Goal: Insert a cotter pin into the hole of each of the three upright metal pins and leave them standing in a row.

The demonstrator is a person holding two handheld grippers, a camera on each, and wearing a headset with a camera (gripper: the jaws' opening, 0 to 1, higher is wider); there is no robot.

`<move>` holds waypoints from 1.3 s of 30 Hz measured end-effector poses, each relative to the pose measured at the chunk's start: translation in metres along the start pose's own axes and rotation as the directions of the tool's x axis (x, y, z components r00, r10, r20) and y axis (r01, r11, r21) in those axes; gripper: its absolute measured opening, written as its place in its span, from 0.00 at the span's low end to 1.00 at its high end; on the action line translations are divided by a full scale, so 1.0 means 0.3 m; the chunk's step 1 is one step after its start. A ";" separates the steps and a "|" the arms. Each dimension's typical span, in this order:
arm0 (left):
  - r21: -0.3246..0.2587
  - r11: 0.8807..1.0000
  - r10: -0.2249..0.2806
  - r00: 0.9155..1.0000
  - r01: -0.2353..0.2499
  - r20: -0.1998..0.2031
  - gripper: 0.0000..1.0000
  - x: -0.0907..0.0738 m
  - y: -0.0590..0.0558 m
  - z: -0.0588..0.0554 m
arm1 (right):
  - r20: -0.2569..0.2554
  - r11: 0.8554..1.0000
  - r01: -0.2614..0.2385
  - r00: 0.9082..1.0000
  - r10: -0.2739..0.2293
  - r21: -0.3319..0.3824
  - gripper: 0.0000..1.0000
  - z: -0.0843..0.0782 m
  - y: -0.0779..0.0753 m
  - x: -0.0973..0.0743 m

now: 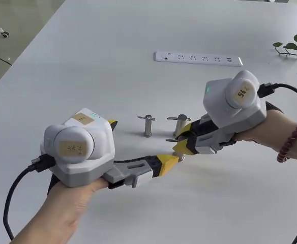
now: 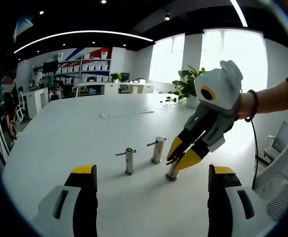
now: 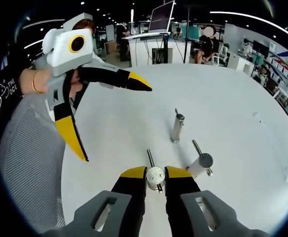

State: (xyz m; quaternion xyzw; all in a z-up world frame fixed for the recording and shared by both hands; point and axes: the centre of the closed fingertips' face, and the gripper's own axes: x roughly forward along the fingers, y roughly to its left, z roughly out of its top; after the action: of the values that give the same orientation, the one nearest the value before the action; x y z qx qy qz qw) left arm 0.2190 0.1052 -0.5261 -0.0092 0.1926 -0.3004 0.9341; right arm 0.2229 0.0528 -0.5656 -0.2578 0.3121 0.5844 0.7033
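Three short upright metal pins stand in a row on the white table (image 1: pixel 87 61). The far pin (image 1: pixel 148 125) (image 2: pixel 129 161) (image 3: pixel 177 127) and the middle pin (image 1: pixel 180 123) (image 2: pixel 158 149) (image 3: pixel 201 162) each have a thin cotter pin through the top. My right gripper (image 1: pixel 182 143) (image 3: pixel 156 174) is shut on the head of the third pin (image 2: pixel 172 171) (image 3: pixel 155 176), and a cotter pin (image 3: pixel 149 157) sticks out across it. My left gripper (image 1: pixel 140 143) (image 2: pixel 153 171) is open, with its jaws wide apart on either side of the row and touching nothing.
A white power strip (image 1: pixel 198 58) lies further back on the table. A small green plant (image 1: pixel 293 47) sits at the right edge. Black cables trail from both grippers. In the gripper views, desks, shelves and seated people are at the far side of the room.
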 end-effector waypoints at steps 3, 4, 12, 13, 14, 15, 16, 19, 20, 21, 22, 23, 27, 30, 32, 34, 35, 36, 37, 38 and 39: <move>0.024 1.000 0.000 1.000 0.000 -0.002 0.96 0.004 -0.003 0.001 | -0.007 1.000 -0.006 1.000 0.005 -0.019 0.09 -0.001 0.005 -0.001; 0.025 1.000 -0.002 1.000 0.002 -0.007 0.97 0.007 -0.006 -0.003 | -0.008 1.000 -0.006 1.000 0.006 -0.024 0.09 -0.001 0.006 -0.002; 0.036 0.999 -0.017 1.000 0.017 0.001 0.99 0.013 -0.020 0.004 | -0.022 0.998 -0.008 1.000 0.006 -0.062 0.08 -0.009 0.004 -0.008; 0.038 0.999 -0.017 1.000 0.016 0.005 0.99 0.012 -0.020 0.007 | -0.023 0.998 -0.006 1.000 0.005 -0.063 0.08 -0.011 0.002 -0.009; 0.042 0.999 -0.017 1.000 0.016 0.008 0.99 0.011 -0.021 0.010 | -0.025 0.998 -0.006 1.000 0.005 -0.063 0.08 -0.014 -0.001 -0.012; 0.044 0.999 -0.017 1.000 0.016 0.010 0.99 0.011 -0.022 0.011 | -0.026 0.998 -0.007 1.000 0.005 -0.060 0.08 -0.020 -0.009 -0.015; 0.043 0.999 -0.016 1.000 0.016 0.009 0.99 0.011 -0.021 0.010 | -0.028 0.998 -0.005 1.000 0.003 -0.056 0.08 -0.026 -0.015 -0.019; 0.045 0.999 -0.017 1.000 0.017 0.004 0.99 0.012 -0.021 0.006 | -0.033 0.998 0.004 0.999 -0.006 -0.058 0.08 -0.034 -0.025 -0.032; 0.044 0.999 -0.017 1.000 0.017 0.003 0.99 0.013 -0.022 0.006 | -0.034 0.998 0.007 0.999 -0.009 -0.057 0.08 -0.037 -0.029 -0.038; 0.043 0.999 -0.020 1.000 0.020 0.004 0.99 0.013 -0.024 0.006 | -0.033 0.999 0.011 0.999 -0.013 -0.052 0.08 -0.048 -0.045 -0.045; 0.043 0.999 -0.020 1.000 0.020 0.004 0.99 0.013 -0.024 0.006 | -0.034 0.999 0.014 0.999 -0.016 -0.050 0.08 -0.054 -0.052 -0.050; 0.044 0.999 -0.020 1.000 0.020 0.003 0.99 0.014 -0.025 0.006 | -0.034 0.999 0.018 0.999 -0.020 -0.048 0.08 -0.058 -0.057 -0.052; 0.046 0.999 -0.021 1.000 0.021 0.002 0.99 0.015 -0.026 0.005 | -0.035 0.998 0.038 0.999 -0.040 -0.046 0.08 -0.078 -0.082 -0.074; 0.036 0.999 -0.022 1.000 0.021 0.013 0.99 0.016 -0.025 0.009 | -0.036 0.998 0.050 0.998 -0.052 -0.038 0.08 -0.091 -0.097 -0.087; 0.028 0.999 -0.022 0.999 0.021 0.025 0.99 0.017 -0.024 0.014 | -0.039 0.998 0.059 0.997 -0.060 -0.038 0.08 -0.095 -0.106 -0.094; 0.030 0.999 -0.018 1.000 0.017 0.025 0.99 0.016 -0.021 0.014 | -0.039 0.997 0.064 0.997 -0.065 -0.034 0.08 -0.100 -0.114 -0.103; 0.031 0.999 -0.017 1.000 0.016 0.023 0.99 0.016 -0.020 0.012 | -0.039 0.997 0.067 0.997 -0.068 -0.032 0.08 -0.102 -0.118 -0.107; 0.032 0.999 -0.016 1.000 0.015 0.021 0.99 0.016 -0.020 0.010 | -0.040 0.997 0.071 0.997 -0.073 -0.030 0.08 -0.106 -0.124 -0.112; 0.032 0.999 -0.015 1.000 0.015 0.017 0.99 0.016 -0.019 0.007 | -0.041 0.997 0.074 0.996 -0.075 -0.032 0.08 -0.108 -0.128 -0.115; 0.033 0.999 -0.016 1.000 0.016 0.015 0.99 0.017 -0.020 0.005 | -0.041 0.996 0.080 0.996 -0.081 -0.030 0.08 -0.112 -0.135 -0.119; 0.034 0.999 -0.017 1.000 0.016 0.014 0.99 0.017 -0.020 0.004 | -0.043 0.996 0.084 0.995 -0.085 -0.026 0.08 -0.115 -0.141 -0.122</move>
State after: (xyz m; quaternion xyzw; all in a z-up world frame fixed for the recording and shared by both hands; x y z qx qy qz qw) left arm 0.2199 0.0971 -0.5259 0.0028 0.1805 -0.3112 0.9330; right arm 0.2553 -0.0043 -0.5617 -0.2919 0.3093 0.5522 0.7171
